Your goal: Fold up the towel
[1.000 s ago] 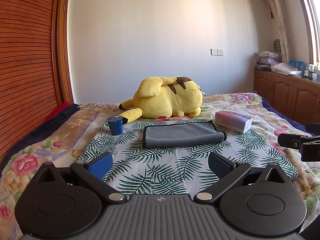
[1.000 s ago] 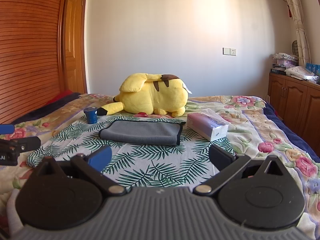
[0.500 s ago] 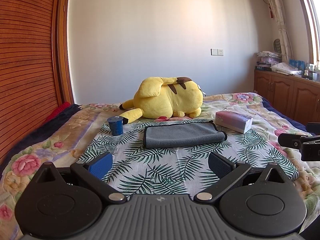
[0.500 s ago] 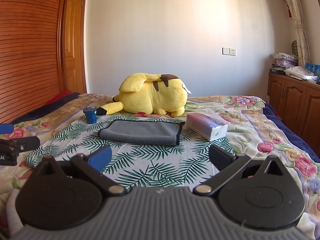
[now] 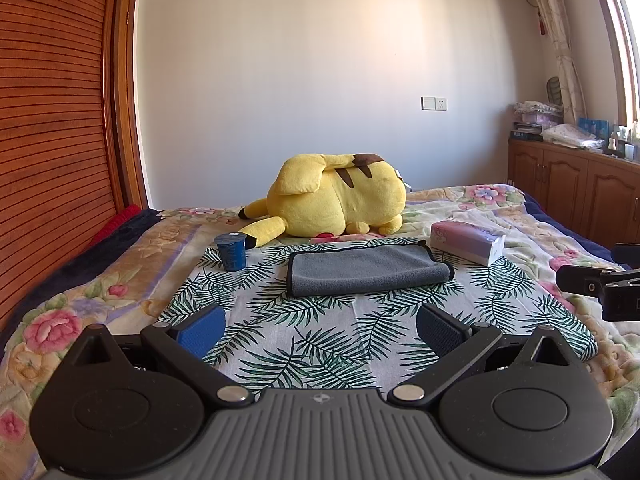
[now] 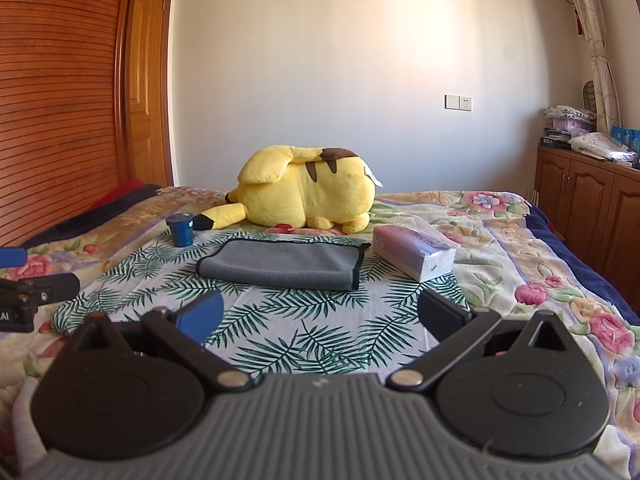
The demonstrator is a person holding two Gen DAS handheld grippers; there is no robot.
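**Operator:** Report jaw status, both units.

**Gripper:** My left gripper (image 5: 318, 326) stands wide open and holds nothing. My right gripper (image 6: 318, 312) is likewise spread wide and empty. Both hover low over the leaf-print cloth (image 5: 320, 332), well short of the work piece.

**Operator:** Location of the work piece?

**Gripper:** The grey towel (image 5: 366, 270) lies flat on the leaf-print cloth on the bed (image 6: 520, 240), ahead of both units. It sits between the blue cup (image 5: 231, 254) on its left and the tissue pack (image 5: 466, 242) on its right, with the yellow plush toy (image 5: 332, 204) just behind it. It appears already doubled once: a rounded fold runs along the near edge, and dark-bound edges show at the far side and the ends.

**Operator:** Handling characteristics?

**Gripper:** I judge it light, soft and limp, not fragile. It will sag between two holds and may drag the cloth beneath if pinched too deep.

**Operator:** Recommended hold?

**Gripper:** One near corner per unit, left for left and right for right. Pinch only the towel layers at the bound edge, and lift both together.
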